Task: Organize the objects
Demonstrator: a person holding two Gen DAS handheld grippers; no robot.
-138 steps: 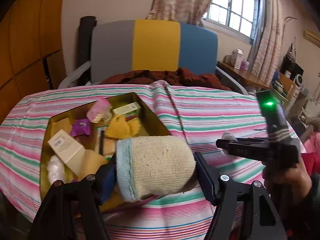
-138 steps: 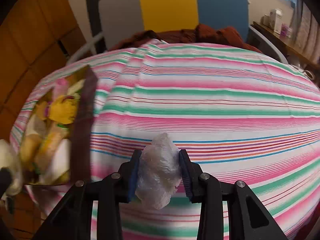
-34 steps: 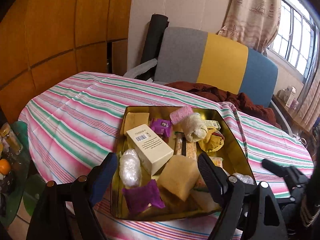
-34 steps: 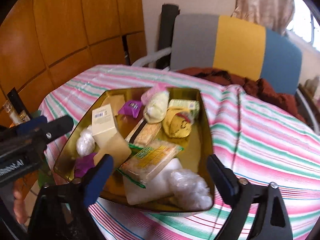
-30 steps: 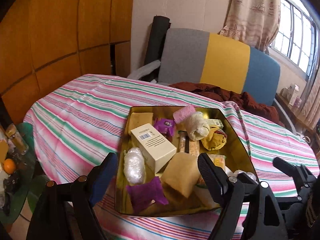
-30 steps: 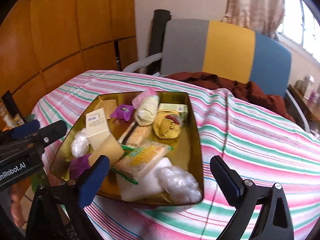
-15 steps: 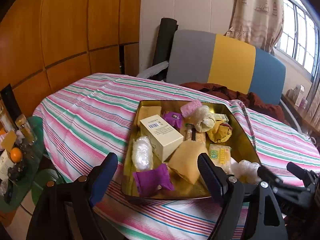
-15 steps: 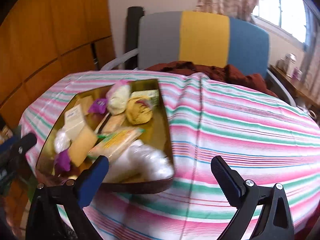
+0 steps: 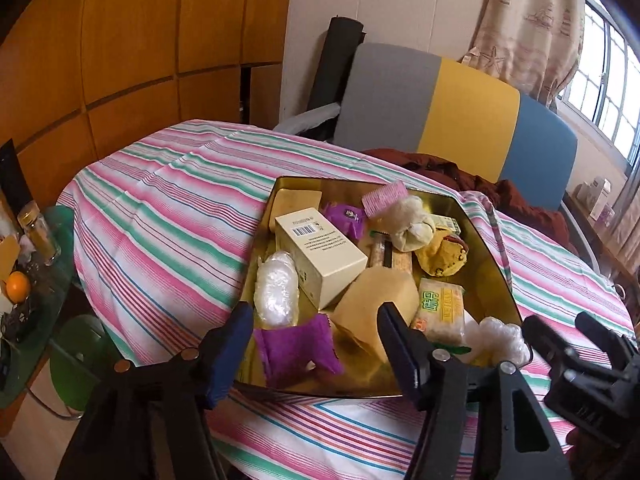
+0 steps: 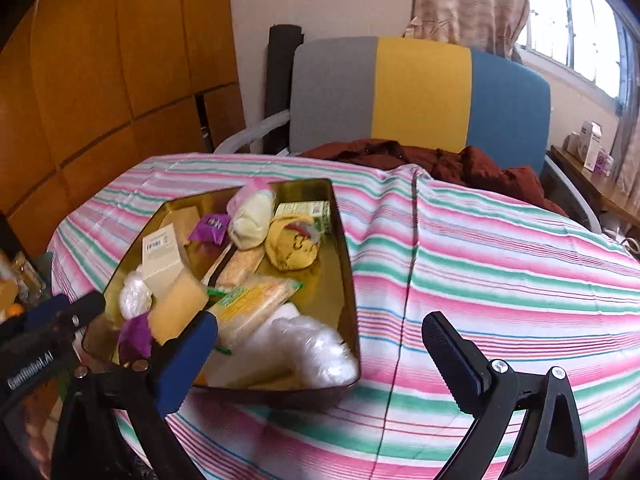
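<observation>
A gold metal tray (image 9: 490, 248) (image 10: 344, 256) sits on the striped tablecloth, filled with several items: a cream box (image 9: 320, 252) (image 10: 162, 254), purple packets (image 9: 296, 346), a rolled cream sock (image 9: 412, 228) (image 10: 250, 220), a yellow pouch (image 9: 440, 254) (image 10: 290, 248), a noodle packet (image 9: 440, 306) (image 10: 252, 304) and clear plastic bundles (image 9: 498, 340) (image 10: 316, 350). My left gripper (image 9: 316, 340) hangs open over the tray's near edge, holding nothing. My right gripper (image 10: 320, 346) is open and empty at the tray's near right corner; it also shows at the lower right of the left wrist view (image 9: 576, 354).
A grey, yellow and blue chair back (image 10: 416, 96) with a dark red cloth (image 10: 440, 160) stands behind the table. To the left a low glass stand (image 9: 44, 256) carries a jar and an orange. Bare striped cloth (image 10: 500, 280) stretches right of the tray.
Both grippers let go of the sock roll and the plastic bundle into the tray, opened and drew back. Over the last second they pulled a little farther away.
</observation>
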